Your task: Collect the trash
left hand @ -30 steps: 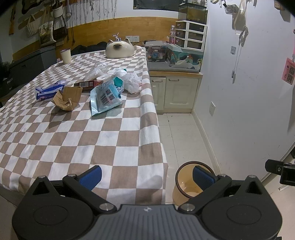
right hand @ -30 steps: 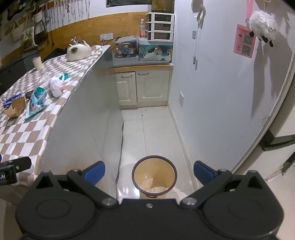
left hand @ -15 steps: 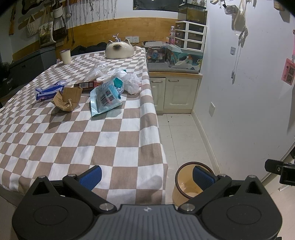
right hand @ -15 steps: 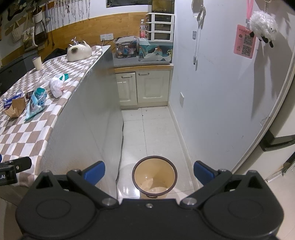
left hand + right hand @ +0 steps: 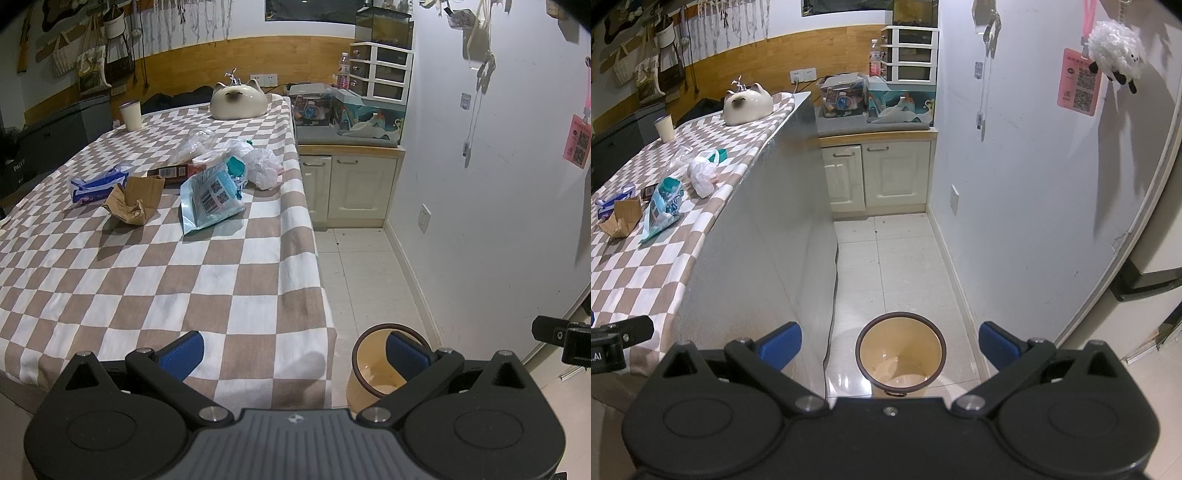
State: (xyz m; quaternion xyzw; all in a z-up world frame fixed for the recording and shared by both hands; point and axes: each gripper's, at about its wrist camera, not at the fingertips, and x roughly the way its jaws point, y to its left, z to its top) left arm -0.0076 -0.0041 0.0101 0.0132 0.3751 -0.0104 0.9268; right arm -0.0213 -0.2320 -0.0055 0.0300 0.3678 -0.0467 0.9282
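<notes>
Both grippers, left (image 5: 293, 350) and right (image 5: 889, 341), gape empty; trash (image 5: 212, 194) lies well ahead on table (image 5: 155, 280).

1 bin (image 5: 901, 356), 1 cup (image 5: 130, 116), 2 grippers (image 5: 293, 352)

Brown-and-white checked tablecloth (image 5: 155, 266), tan bin (image 5: 900, 356) with dark brown rim, light blue pouch (image 5: 212, 195), white bag (image 5: 264, 166).
</notes>
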